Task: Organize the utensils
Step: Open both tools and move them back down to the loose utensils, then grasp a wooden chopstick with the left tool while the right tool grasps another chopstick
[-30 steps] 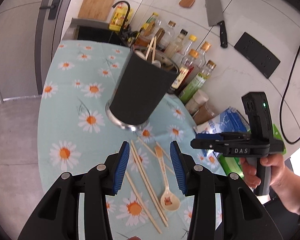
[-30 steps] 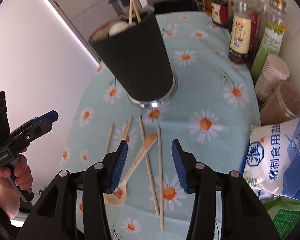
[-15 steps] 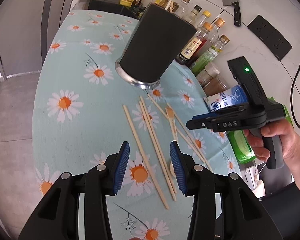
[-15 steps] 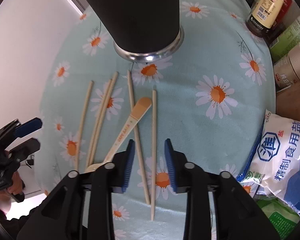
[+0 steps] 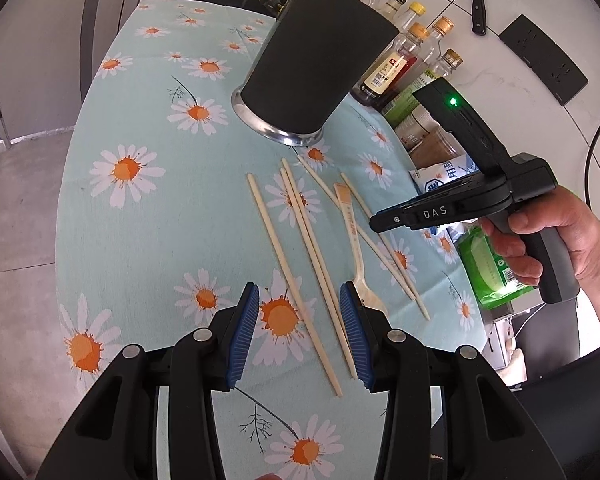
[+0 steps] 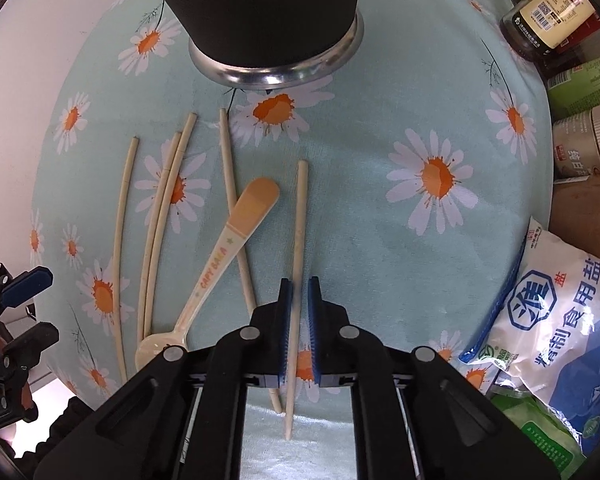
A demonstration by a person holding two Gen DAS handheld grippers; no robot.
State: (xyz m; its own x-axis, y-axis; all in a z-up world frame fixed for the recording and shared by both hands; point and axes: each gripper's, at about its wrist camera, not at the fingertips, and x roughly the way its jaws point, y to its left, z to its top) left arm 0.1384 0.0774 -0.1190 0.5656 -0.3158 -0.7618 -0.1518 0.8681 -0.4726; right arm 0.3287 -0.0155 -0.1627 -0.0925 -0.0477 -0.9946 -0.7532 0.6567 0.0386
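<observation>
The right gripper (image 6: 298,300) points down at the table, its blue pads nipped together on a single chopstick (image 6: 299,220), the rightmost of the loose ones lying on the daisy-print tablecloth (image 6: 380,240). Just left of it lie a plastic spoon (image 6: 224,248) crossing another chopstick, then three more sticks. The left gripper (image 5: 300,332) hovers over the near ends of those sticks, jaws partly open, nothing held between them. Beyond the sticks stands the black utensil holder (image 5: 320,64), already holding some chopsticks. Behind it, bottles (image 5: 404,56) line the wall.
</observation>
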